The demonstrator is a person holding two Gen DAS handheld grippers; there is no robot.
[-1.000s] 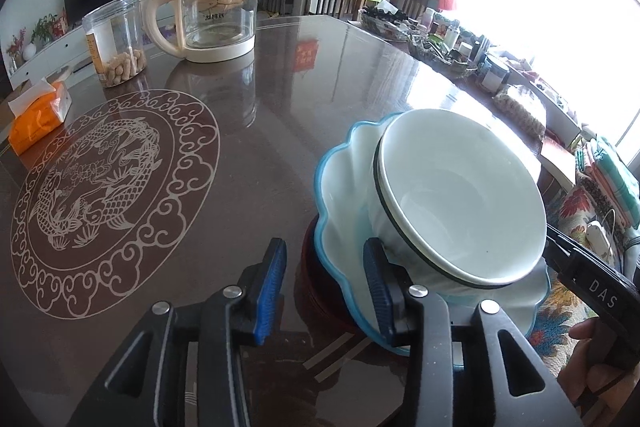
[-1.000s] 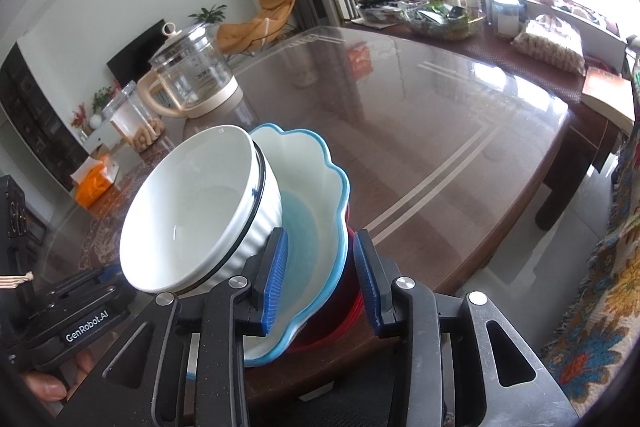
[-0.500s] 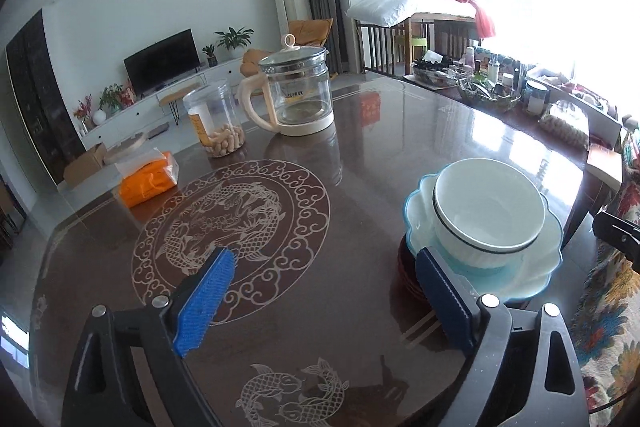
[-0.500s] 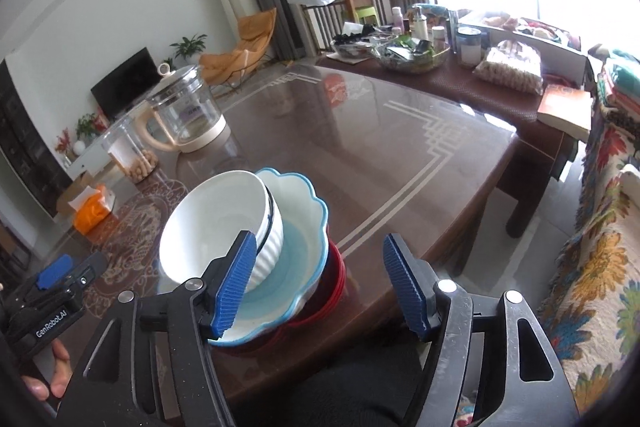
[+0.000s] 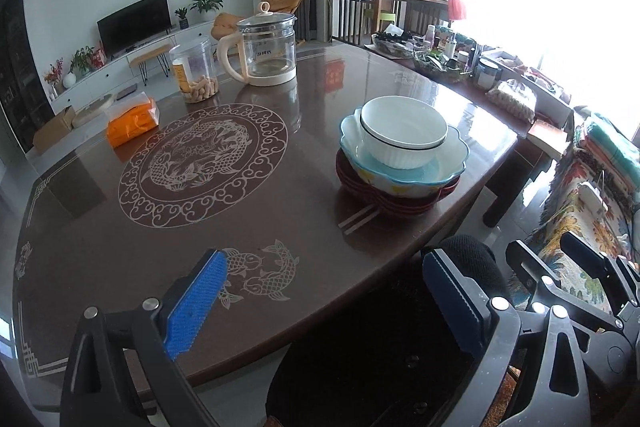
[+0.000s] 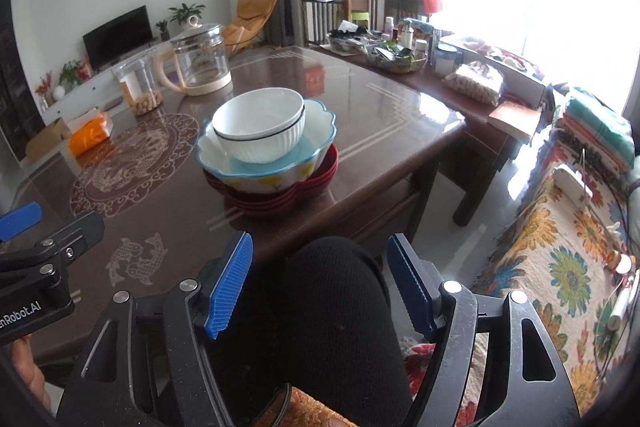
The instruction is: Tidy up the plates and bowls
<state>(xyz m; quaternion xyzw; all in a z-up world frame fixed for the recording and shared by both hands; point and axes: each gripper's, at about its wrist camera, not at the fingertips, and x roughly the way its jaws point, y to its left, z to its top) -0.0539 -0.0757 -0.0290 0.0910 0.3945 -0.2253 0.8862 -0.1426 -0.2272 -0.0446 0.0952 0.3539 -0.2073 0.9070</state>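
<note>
Near the table [image 5: 280, 227] edge sits the stack: white bowl [image 5: 403, 131] nested in the blue-rimmed bowl [image 5: 448, 163], on the red plates [image 5: 384, 201]. The left tool [image 5: 326, 301] and right tool [image 6: 320, 281] have just been opening and have pulled back, spread wide, nothing between them. The tidying looks finished.
</note>
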